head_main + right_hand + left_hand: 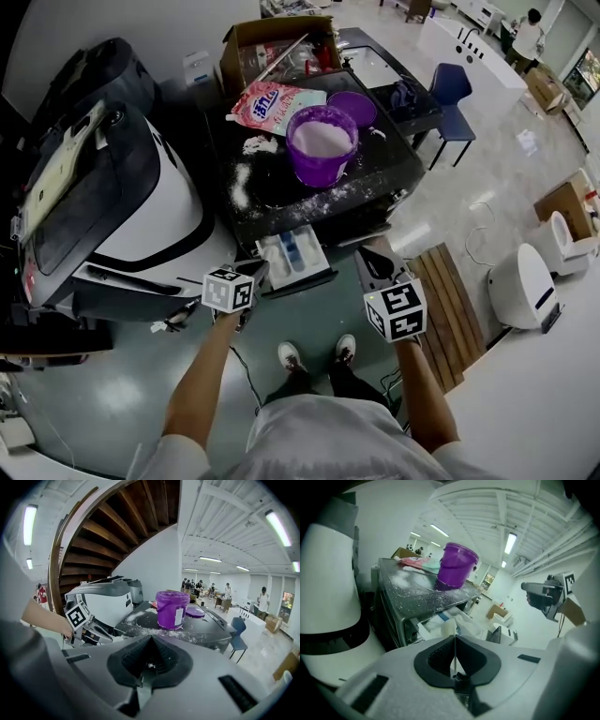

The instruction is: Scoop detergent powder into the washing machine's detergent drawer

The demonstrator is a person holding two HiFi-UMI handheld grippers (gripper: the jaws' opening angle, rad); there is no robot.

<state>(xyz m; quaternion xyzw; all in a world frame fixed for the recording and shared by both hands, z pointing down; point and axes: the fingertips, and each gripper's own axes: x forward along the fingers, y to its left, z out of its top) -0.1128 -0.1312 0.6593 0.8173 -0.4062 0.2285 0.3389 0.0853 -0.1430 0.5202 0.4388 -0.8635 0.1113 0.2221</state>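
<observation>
Below the head camera, the detergent drawer (292, 255) stands open at the front of the washing machine (394, 169), whose top carries the purple bucket (322, 145) of powder. The left gripper (248, 279) and right gripper (375, 264) hang low before the drawer.

Left gripper view: jaws pressed together, nothing held.

Right gripper view: jaws likewise together and empty, bucket ahead.

Advisably, part one gripper's jaws before reaching up for powder.

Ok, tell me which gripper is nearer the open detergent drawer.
Left. The left gripper is at the front-left corner of the detergent drawer; the right gripper is off its right side.
</observation>
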